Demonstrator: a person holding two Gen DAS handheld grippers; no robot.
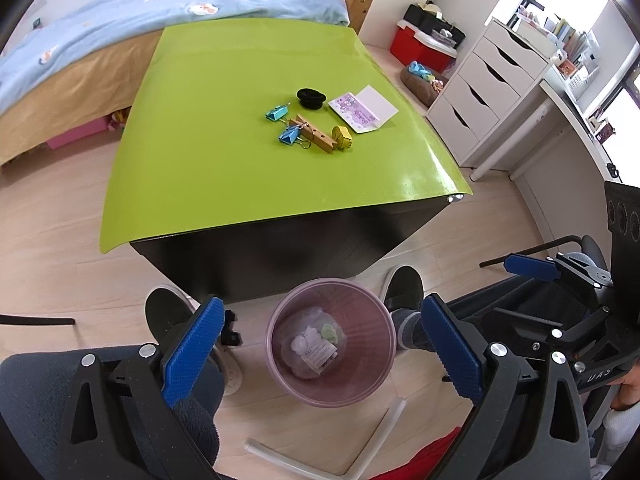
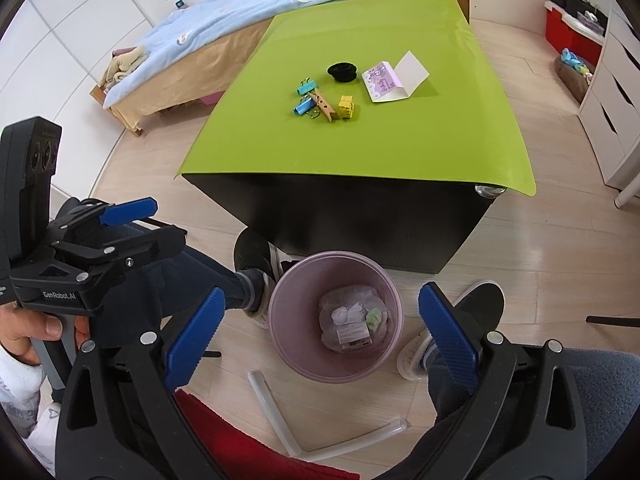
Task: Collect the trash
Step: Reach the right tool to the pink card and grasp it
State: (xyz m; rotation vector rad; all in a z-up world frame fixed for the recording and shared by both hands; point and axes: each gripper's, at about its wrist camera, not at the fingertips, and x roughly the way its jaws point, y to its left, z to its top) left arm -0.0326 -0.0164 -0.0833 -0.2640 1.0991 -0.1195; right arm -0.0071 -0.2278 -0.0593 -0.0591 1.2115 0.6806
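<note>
**Inspector:** Counting from the largest down: one bed (image 1: 120, 16), one table (image 1: 224, 128) lying under a green top, and one pink bin (image 1: 372, 364) standing on the floor before the table's near face. Trash (image 1: 314, 344) is sitting at the bottom of the bin: a clear bag with white wads, a pale green scrap and a labelled packet.

**Clerk:** And what is lying on the table?

**Inspector:** One folded card (image 1: 362, 110), one wooden clothespin (image 1: 316, 134), one black round item (image 1: 310, 98), one yellow item (image 1: 342, 137) and two blue binder clips (image 1: 277, 113). All are clustering right of centre, touching or just beside one another.

**Clerk:** Edges and room?

**Inspector:** The green top is overhanging the dark body at the near edge. Bare surface is lying between the cluster and every edge. The bin is standing between the person's two shoes, near the table but apart from it.

**Clerk:** The tongs?

**Inspector:** The left gripper (image 1: 320, 344) is hanging over the bin, jaws spread wide, holding and touching nothing. The right gripper (image 2: 320, 328) is doing likewise, jaws wide apart and bare.
</note>
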